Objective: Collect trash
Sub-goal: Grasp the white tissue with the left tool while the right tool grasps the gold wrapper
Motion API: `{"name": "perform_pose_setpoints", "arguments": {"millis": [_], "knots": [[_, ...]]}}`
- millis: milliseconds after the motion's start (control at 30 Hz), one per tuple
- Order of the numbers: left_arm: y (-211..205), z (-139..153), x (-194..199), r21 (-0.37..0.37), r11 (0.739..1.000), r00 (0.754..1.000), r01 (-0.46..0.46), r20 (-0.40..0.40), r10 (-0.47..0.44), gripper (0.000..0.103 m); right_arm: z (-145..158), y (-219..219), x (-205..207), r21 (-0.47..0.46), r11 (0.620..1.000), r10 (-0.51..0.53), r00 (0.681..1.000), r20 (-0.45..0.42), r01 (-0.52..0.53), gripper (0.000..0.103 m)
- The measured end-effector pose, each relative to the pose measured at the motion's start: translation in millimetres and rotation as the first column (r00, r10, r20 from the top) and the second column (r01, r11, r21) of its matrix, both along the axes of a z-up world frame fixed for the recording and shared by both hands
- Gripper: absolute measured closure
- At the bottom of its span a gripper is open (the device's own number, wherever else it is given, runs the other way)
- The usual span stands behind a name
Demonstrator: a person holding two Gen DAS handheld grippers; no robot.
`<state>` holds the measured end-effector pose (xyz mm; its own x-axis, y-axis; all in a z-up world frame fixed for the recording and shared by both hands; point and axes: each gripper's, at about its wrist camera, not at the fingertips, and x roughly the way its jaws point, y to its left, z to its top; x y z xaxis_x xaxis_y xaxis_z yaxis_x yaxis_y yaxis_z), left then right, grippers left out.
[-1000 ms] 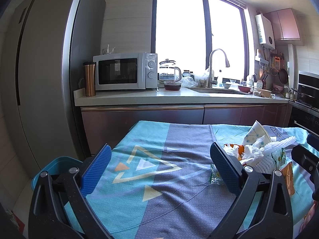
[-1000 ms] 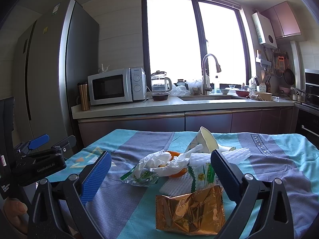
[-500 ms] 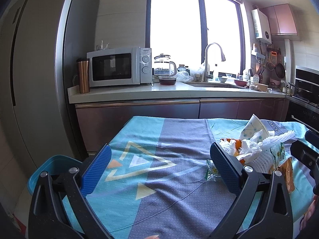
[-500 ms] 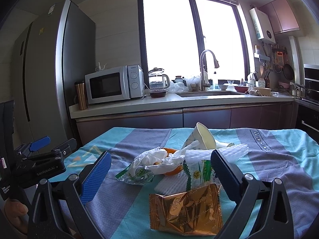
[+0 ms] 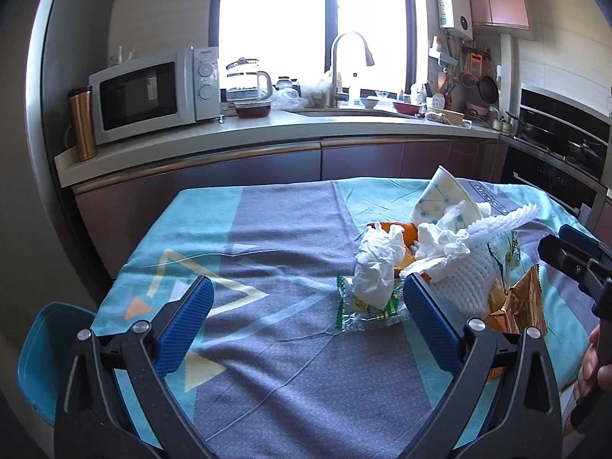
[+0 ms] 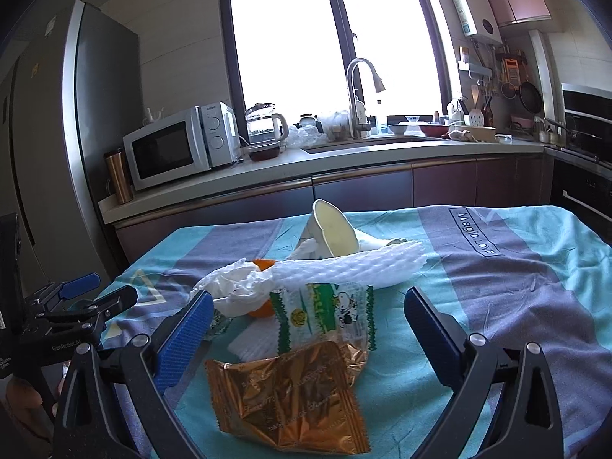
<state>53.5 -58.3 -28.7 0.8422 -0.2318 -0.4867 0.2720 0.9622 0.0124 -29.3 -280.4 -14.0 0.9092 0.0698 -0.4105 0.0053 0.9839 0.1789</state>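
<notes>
1. Blue bin [image 5: 49, 359]: stands on the floor just off the table's [image 5: 267, 363] left edge, partly hidden by my left tongs.
2. Left tongs [image 5: 306, 319]: blue pads spread wide apart, holding nothing, hovering over the grey band of the tablecloth near the near edge. The right pad lies just beside the trash heap.
3. Clear green-printed wrapper [image 5: 363, 308]: flat on the cloth at the heap's left side, with a crumpled white tissue [image 5: 376, 264] resting on it.
4. Orange peel [image 5: 405, 231]: partly buried under tissue in the middle of the heap.
5. Paper cup [image 6: 334, 231]: tipped on its side at the heap's far end, mouth facing my right camera.
6. White foam net [image 6: 344, 269]: stretched across the heap, in front of the cup.
7. Green snack packet [image 6: 325, 315]: lies below the foam net, overlapping the gold foil wrapper [image 6: 290, 394], which is nearest the table's near edge.
8. Right tongs [image 6: 308, 329]: pads wide apart and empty, bracketing the snack packet and gold wrapper without touching them.
9. The whole heap sits toward the table's right half, well short of the far edge.
</notes>
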Motion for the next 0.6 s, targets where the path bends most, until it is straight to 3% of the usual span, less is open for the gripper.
{"name": "perform_pose_setpoints", "arguments": {"millis": [133,200,333,433,600], "knots": [[-19,-6,19,0.034,0.998,0.998,0.049,-0.046,-0.047,0.007,-3,-21,13,0.07,0.997,-0.016,1.0,-0.025,0.018,0.007],[-27,-9,27,0.036,0.996,0.995,0.077,-0.071,-0.075,0.015,-5,-32,21,0.111,0.994,-0.018,0.999,-0.044,0.023,0.008],[-41,-15,40,0.041,0.992,0.987,0.122,-0.112,-0.117,0.022,-9,-48,35,0.176,0.984,-0.008,0.998,-0.069,0.02,0.015],[-53,-20,50,0.053,0.987,0.979,0.153,-0.143,-0.144,0.035,-11,-55,44,0.219,0.976,0.016,0.997,-0.08,0.001,0.027],[-60,-32,67,0.021,0.982,0.959,0.187,-0.221,-0.177,0.07,-12,-62,49,0.273,0.961,0.059,0.995,-0.076,-0.036,0.052]]}}
